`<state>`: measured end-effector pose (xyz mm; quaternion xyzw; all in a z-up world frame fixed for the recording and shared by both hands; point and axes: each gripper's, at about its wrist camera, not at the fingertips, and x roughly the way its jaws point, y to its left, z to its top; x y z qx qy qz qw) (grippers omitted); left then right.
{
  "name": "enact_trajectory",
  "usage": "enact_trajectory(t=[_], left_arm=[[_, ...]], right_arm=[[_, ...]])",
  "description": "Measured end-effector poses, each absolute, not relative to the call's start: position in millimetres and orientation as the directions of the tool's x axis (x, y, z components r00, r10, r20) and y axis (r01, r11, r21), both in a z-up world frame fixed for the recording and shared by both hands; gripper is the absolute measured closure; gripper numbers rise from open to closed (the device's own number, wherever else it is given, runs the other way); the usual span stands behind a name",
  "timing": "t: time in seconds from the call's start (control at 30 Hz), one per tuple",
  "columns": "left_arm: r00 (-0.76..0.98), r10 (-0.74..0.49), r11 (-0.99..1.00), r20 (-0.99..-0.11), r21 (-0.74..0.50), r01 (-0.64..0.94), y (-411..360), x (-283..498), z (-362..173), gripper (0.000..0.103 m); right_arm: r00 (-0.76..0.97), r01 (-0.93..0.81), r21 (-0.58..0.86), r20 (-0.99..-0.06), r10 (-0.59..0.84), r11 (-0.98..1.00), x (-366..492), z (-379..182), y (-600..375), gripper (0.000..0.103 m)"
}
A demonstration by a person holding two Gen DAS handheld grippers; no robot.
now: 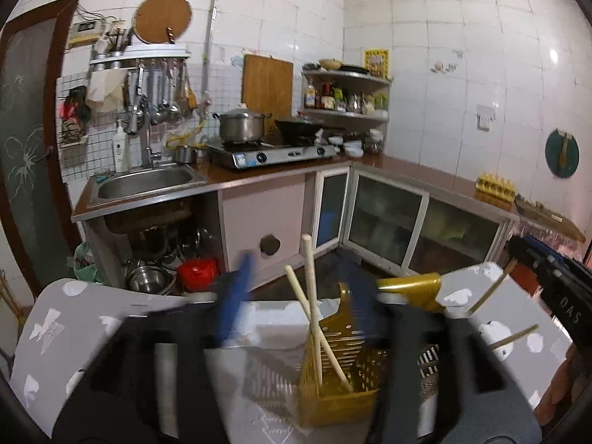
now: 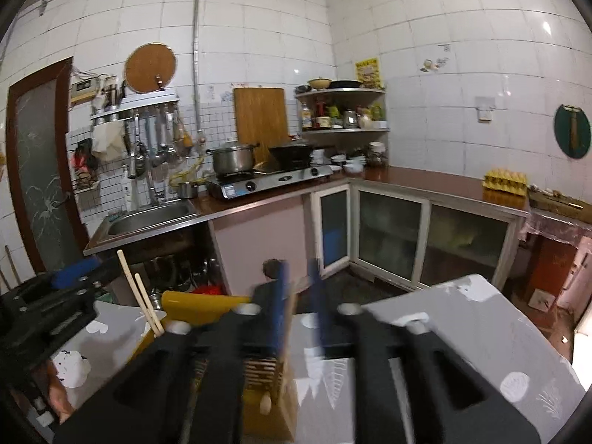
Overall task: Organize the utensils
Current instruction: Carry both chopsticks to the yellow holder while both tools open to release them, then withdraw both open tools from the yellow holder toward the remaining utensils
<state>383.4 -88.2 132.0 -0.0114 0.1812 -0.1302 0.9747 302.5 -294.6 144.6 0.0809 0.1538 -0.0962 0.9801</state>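
My left gripper (image 1: 296,270) is open above a gold perforated utensil holder (image 1: 340,377) on the grey patterned tablecloth (image 1: 74,318). Two pale chopsticks (image 1: 309,296) stand crossed in the holder, between the blurred blue pads and free of them. To the right is my right gripper (image 1: 547,281), with two thin brown sticks (image 1: 492,288) slanting beside it over a slatted holder (image 1: 429,362). In the right wrist view, my right gripper (image 2: 299,270) is open. A blurred wooden stick (image 2: 288,333) hangs by its left finger above a wooden slatted holder (image 2: 259,373). The left gripper (image 2: 63,292) and pale chopsticks (image 2: 144,299) sit at the left.
Beyond the table's far edge is dark floor, then an L-shaped counter with a steel sink (image 1: 148,181), a gas stove (image 1: 273,153) with a pot (image 1: 240,125) and wok, and glass-door cabinets (image 1: 388,218). An egg tray (image 1: 495,187) sits at the counter's right. Pots lie under the sink.
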Motion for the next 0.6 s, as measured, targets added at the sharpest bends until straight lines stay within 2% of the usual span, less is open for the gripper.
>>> enact_trajectory(t=[0.03,0.17,0.27,0.3,0.47,0.6], left_arm=[[0.903,-0.263,0.965,-0.340,-0.074,0.253,-85.1,377.3,136.4,0.028],[0.915,-0.236,0.971,-0.328,-0.043,0.235,-66.1,345.9,154.2,0.024],[0.925,-0.215,0.976,-0.315,-0.046,0.211,-49.1,321.7,159.4,0.007],[0.931,-0.203,0.979,-0.302,-0.045,0.199,-42.8,310.6,160.0,0.005],[0.933,-0.182,0.982,-0.311,-0.010,0.188,-28.9,273.6,146.8,0.005],[0.918,-0.170,0.984,-0.359,-0.017,0.176,-22.5,260.3,120.0,0.005]], right_arm=[[0.934,0.222,0.136,-0.315,-0.170,0.966,296.3,147.5,-297.3,0.034],[0.927,0.256,0.111,-0.311,-0.211,0.960,269.0,159.9,-302.2,0.033],[0.923,0.266,0.129,-0.319,-0.214,0.955,244.7,164.2,-307.4,0.030],[0.922,0.269,0.131,-0.320,-0.216,0.954,232.4,163.0,-308.2,0.027],[0.909,0.295,0.092,-0.334,-0.250,0.951,197.5,151.6,-301.6,0.022],[0.899,0.292,0.098,-0.367,-0.238,0.951,176.0,130.2,-292.6,0.018]])
